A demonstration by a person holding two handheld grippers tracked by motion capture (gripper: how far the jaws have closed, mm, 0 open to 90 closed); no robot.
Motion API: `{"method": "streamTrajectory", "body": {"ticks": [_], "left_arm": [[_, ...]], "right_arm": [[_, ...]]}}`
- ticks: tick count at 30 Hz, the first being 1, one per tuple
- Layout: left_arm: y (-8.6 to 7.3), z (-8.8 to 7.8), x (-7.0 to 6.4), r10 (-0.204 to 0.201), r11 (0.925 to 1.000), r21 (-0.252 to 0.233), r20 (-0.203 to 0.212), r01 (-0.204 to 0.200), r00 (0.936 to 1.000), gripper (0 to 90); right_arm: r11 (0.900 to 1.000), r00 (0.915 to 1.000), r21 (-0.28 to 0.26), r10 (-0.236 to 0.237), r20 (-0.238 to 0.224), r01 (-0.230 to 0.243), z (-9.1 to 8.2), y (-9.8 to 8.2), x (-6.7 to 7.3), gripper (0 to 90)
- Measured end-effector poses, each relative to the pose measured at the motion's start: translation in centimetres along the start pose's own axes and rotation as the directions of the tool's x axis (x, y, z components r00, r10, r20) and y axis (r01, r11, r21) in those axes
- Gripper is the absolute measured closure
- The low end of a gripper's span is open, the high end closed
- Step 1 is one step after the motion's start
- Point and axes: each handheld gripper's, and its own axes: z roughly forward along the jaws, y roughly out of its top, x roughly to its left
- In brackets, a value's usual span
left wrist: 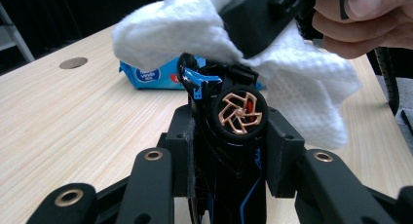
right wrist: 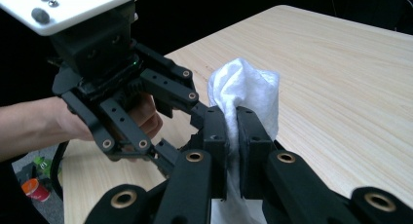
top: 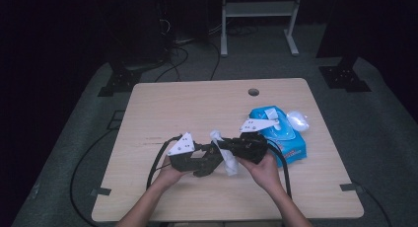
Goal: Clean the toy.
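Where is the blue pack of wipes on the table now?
In the high view the blue pack of wipes lies on the table's right side, just behind the right tool.

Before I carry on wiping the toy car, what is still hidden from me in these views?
- Toy car, left gripper view: its lower body is cut off by the bottom edge and flanked by the left tool.
- White wipe, right gripper view: its lower end is hidden behind the right tool.
- High view: where the wipe touches the car is too small and dark to tell.
- Blue wipe pack, high view: its near-left corner is covered by the right tool.
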Motion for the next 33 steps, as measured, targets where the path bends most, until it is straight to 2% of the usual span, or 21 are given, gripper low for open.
{"method": "streamTrajectory", "body": {"ticks": [3, 7, 10, 12, 13, 14, 17, 19, 21, 23, 26, 27, 29, 33], "left_arm": [[0.0, 0.0, 0.0, -0.001, 1.0, 0.0, -0.002, 0.001, 1.0, 62.0], [0.0, -0.1, 0.0, -0.006, 1.0, -0.004, -0.007, 0.006, 1.0, 62.0], [0.0, 0.1, 0.0, -0.001, 1.0, -0.001, -0.009, 0.001, 1.0, 62.0], [0.1, 0.0, 0.0, -0.004, 1.0, -0.004, -0.011, 0.004, 0.9999, 62.0], [0.1, -0.2, 0.1, -0.008, 0.9999, -0.009, -0.013, 0.008, 0.9999, 62.0], [0.1, -0.3, 0.1, -0.007, 0.9999, -0.011, -0.017, 0.007, 0.9998, 62.0], [0.1, -0.4, 0.2, -0.004, 1.0, -0.009, -0.022, 0.004, 0.9997, 62.1], [0.1, -0.4, 0.1, -0.005, 0.9999, -0.01, -0.022, 0.005, 0.9997, 62.1], [0.1, -0.4, 0.1, -0.004, 0.9999, -0.01, -0.021, 0.004, 0.9998, 62.1], [0.2, -0.2, 0.0, 0.003, 1.0, -0.008, -0.02, -0.003, 0.9998, 62.2], [0.2, -0.1, -0.1, 0.004, 1.0, -0.004, -0.017, -0.004, 0.9998, 62.1], [0.3, -0.1, -0.1, 0.005, 1.0, -0.005, -0.017, -0.005, 0.9998, 62.1], [0.3, -0.1, -0.2, 0.006, 1.0, -0.005, -0.016, -0.006, 0.9998, 62.2], [0.2, -0.4, -0.1, 0.002, 1.0, -0.008, -0.022, -0.002, 0.9998, 62.2]], "right_arm": [[1.0, 1.0, 0.0, -0.005, 0.005, 0.005, -0.2, -0.2, -0.1, 83.7], [1.0, 0.9989, 0.014, 0.019, 0.044, -0.019, -0.6, -0.7, -0.9, 83.7], [1.0, 0.9995, 0.003, 0.02, 0.026, -0.02, -0.6, -0.7, -0.7, 83.7], [1.0, 0.9999, 0.002, -0.012, 0.003, 0.012, -0.2, -0.2, 0.3, 83.5], [0.999, 0.9987, 0.008, -0.045, 0.023, 0.045, 0.0, 0.2, 0.8, 83.5], [0.999, 0.9989, 0.009, -0.046, 0.013, 0.046, 0.1, 0.4, 0.8, 83.6], [1.0, 0.9996, 0.006, -0.027, -0.006, 0.027, 0.1, 0.6, 0.5, 83.6], [1.0, 0.9997, 0.014, -0.023, 0.008, 0.023, 0.0, 0.4, 0.1, 83.6], [1.0, 0.9997, 0.017, 0.001, 0.025, -0.002, -0.2, 0.1, -0.5, 83.6], [1.0, 0.9995, 0.014, 0.02, 0.023, -0.02, -0.3, 0.1, -0.8, 83.7], [1.0, 0.9998, -0.001, 0.008, -0.018, -0.008, -0.2, 0.5, -0.2, 83.6], [1.0, 0.9992, -0.005, -0.014, -0.037, 0.013, 0.0, 0.7, 0.2, 83.6], [0.999, 0.9988, 0.005, -0.033, -0.036, 0.034, 0.3, 1.0, 0.7, 83.6], [1.0, 1.0, -0.005, 0.005, -0.003, -0.005, -0.3, 0.4, -0.4, 83.5]]}}
